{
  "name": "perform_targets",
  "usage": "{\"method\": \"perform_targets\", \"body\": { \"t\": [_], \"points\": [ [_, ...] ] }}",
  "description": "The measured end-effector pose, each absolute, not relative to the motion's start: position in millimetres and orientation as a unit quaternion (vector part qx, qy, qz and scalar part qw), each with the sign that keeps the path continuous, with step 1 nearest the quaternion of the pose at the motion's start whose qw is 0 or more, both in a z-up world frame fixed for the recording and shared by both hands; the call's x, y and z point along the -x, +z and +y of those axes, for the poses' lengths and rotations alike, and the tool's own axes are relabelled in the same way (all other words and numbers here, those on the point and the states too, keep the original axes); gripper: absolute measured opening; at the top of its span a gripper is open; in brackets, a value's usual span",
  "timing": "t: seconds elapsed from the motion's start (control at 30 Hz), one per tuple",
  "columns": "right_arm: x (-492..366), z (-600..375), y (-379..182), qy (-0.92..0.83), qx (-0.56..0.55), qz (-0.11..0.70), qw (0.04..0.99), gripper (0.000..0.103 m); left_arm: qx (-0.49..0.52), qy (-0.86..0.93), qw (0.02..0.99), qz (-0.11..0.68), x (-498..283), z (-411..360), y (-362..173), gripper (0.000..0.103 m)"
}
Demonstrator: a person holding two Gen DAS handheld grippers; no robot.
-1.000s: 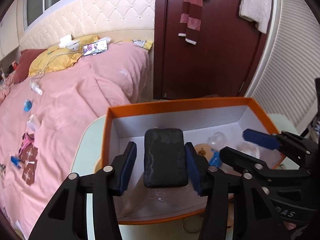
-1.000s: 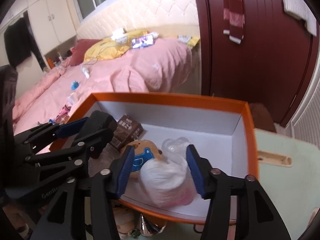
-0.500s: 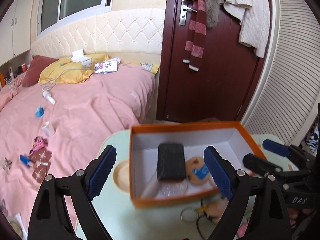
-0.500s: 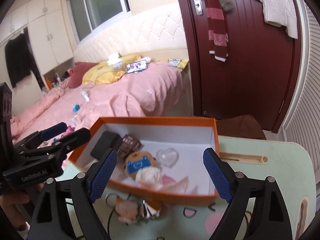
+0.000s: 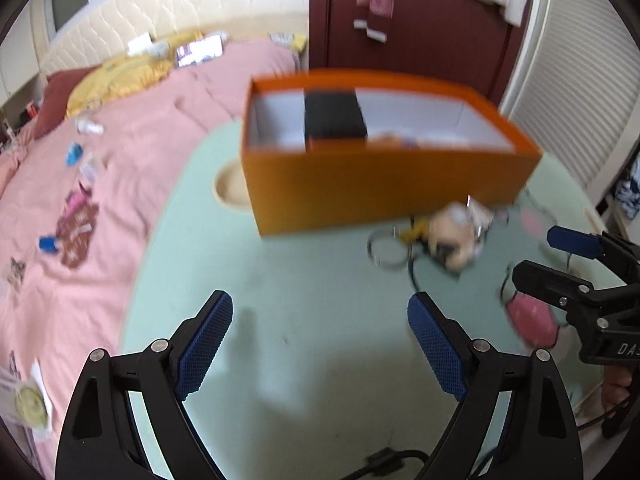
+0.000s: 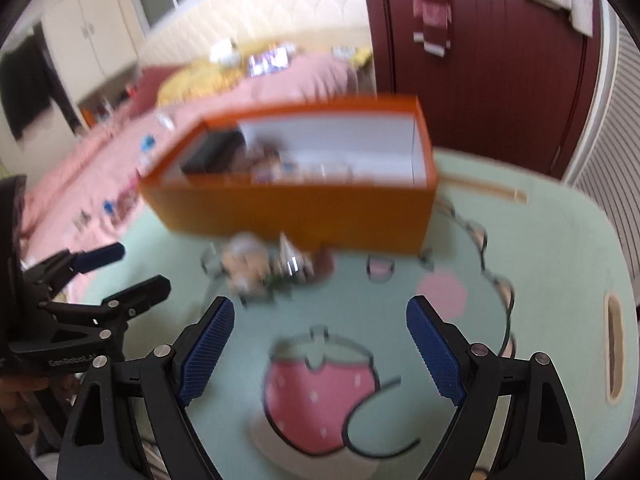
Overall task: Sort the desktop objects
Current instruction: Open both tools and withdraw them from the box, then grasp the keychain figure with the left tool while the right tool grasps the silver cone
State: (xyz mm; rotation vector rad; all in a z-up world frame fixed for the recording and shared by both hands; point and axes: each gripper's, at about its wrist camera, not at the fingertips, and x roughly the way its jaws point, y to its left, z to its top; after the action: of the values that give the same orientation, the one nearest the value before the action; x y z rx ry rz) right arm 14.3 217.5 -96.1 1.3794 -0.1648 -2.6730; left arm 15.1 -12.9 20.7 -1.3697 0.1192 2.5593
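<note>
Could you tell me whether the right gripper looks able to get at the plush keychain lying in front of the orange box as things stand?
Probably yes. The right gripper is open and empty, and only bare table lies between it and the plush keychain, which sits clear of the orange box; the left gripper is off to the side.

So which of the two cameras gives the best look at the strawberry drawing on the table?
The right wrist view: the strawberry drawing lies whole between the open right gripper fingers. The left wrist view shows only a pink edge of it, partly hidden behind the right gripper.
</note>
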Motion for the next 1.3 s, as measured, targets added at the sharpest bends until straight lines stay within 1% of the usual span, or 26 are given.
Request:
{"method": "perform_targets", "body": {
  "t": [0.1, 0.13, 0.17, 0.2, 0.23, 0.6, 0.87, 1.03, 1.07, 1.1, 1.17, 1.3],
  "points": [
    [-14.8, 213.3, -104.4, -0.877, -0.474, -0.035, 0.064, 0.09, 0.455, 0.882, 0.113, 0.052, -20.0, -10.4, 13.4, 0.091],
    [-14.5, 211.0, -104.2, -0.876, -0.479, -0.025, 0.059, 0.093, 0.456, 0.881, 0.115, 0.048, -19.5, -10.5, 11.9, 0.091],
    [-14.5, 207.6, -104.4, -0.876, -0.48, -0.009, 0.054, 0.097, 0.455, 0.882, 0.114, 0.047, -18.5, -10.2, 10.4, 0.094],
    [-14.5, 204.7, -104.7, -0.876, -0.48, 0.005, 0.05, 0.103, 0.454, 0.882, 0.113, 0.046, -17.4, -9.8, 8.8, 0.101],
    [-14.3, 203.0, -104.8, -0.878, -0.476, 0.012, 0.049, 0.103, 0.453, 0.883, 0.111, 0.045, -16.5, -9.3, 7.5, 0.103],
    [-15.1, 207.9, -91.0, -0.885, -0.463, 0.014, 0.046, 0.103, 0.45, 0.886, 0.103, 0.041, -13.6, -7.0, 8.2, 0.103],
    [-15.0, 211.8, -109.9, -0.887, -0.459, 0.013, 0.047, 0.103, 0.456, 0.883, 0.103, 0.044, -13.8, -4.6, 11.2, 0.103],
    [-12.0, 206.0, -115.5, -0.888, -0.458, 0.012, 0.048, 0.103, 0.481, 0.869, 0.111, 0.049, -7.9, -1.0, 14.5, 0.103],
    [-11.8, 205.9, -115.4, -0.888, -0.458, 0.011, 0.049, 0.103, 0.482, 0.867, 0.117, 0.043, -7.0, 0.2, 16.6, 0.1],
    [-11.8, 205.9, -115.4, -0.888, -0.458, 0.011, 0.049, 0.103, 0.481, 0.867, 0.123, 0.036, -6.6, 1.6, 19.7, 0.094],
    [-12.0, 207.7, -115.4, -0.888, -0.457, 0.007, 0.043, 0.103, 0.463, 0.875, 0.138, 0.015, -8.4, 6.4, 30.4, 0.094],
    [-11.7, 218.6, -115.3, -0.89, -0.456, -0.009, 0.017, 0.103, 0.451, 0.878, 0.163, 0.013, -2.9, 25.4, 38.0, 0.094]
  ]
}}
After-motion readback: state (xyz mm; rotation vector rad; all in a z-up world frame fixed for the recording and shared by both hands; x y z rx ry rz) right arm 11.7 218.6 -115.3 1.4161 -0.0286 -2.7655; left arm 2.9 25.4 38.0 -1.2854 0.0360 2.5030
